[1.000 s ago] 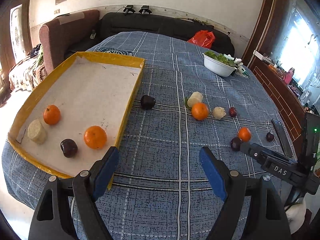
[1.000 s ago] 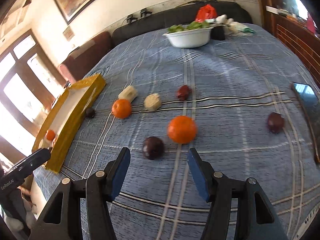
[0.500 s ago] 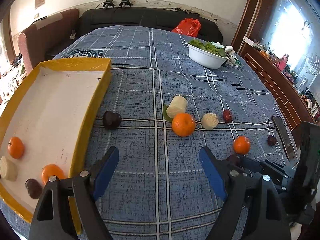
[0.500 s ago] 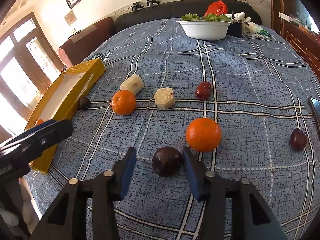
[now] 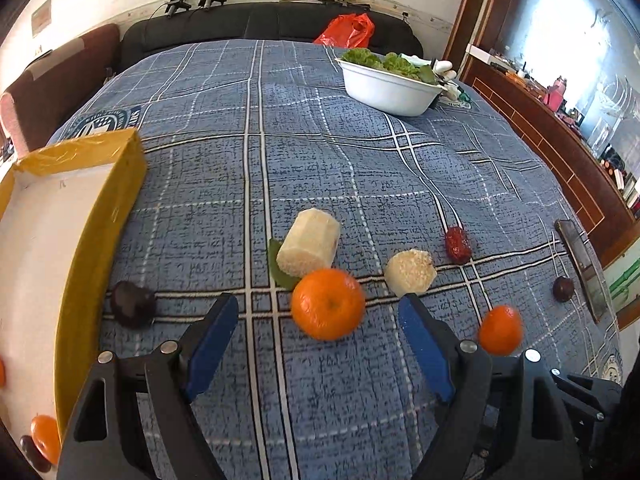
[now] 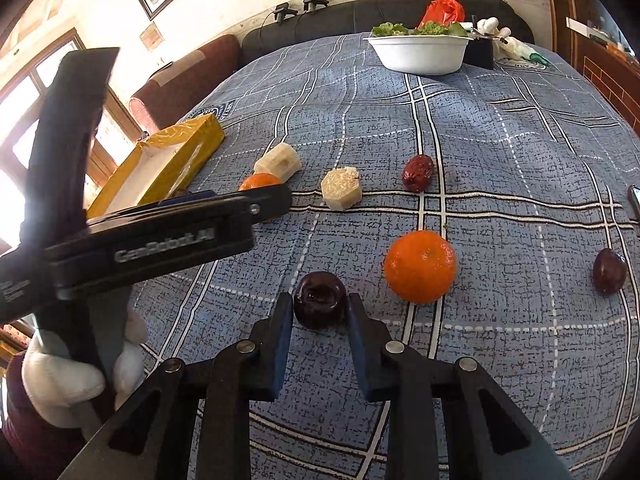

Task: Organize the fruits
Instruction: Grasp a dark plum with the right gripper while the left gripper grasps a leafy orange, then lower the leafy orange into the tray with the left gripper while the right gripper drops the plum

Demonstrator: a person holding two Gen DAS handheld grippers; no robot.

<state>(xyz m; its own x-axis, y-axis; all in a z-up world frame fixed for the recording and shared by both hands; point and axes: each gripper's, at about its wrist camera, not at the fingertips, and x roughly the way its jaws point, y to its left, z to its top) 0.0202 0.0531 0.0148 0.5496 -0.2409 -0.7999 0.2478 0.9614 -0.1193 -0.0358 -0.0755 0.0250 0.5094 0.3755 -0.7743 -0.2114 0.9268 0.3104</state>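
the right gripper point(image 6: 320, 316) has its jaws closing around a dark plum point(image 6: 320, 299), which sits between the blue pads on the blue plaid cloth point(image 6: 500, 160); both pads look to be touching the fruit's sides. the left gripper point(image 5: 318, 344) has its jaws spread wide with nothing pinched, its tips straddling an orange point(image 5: 327, 303) that lies just ahead of them, not yet gripped.

the yellow tray point(image 5: 120, 208) sits off to the left and already holds a few fruits at its near end. on the cloth lie a second orange point(image 6: 420, 266) just beside the plum, two pale peeled chunks, a red date point(image 6: 418, 173) and two more dark fruits.

the likely trouble, as i judge it: the plum is round and glossy and is caught near the pad tips, so a squeeze off its middle could pop it forward into the neighbouring orange. the two grippers also work close together, so lifting toward the tray could knock them into one another.
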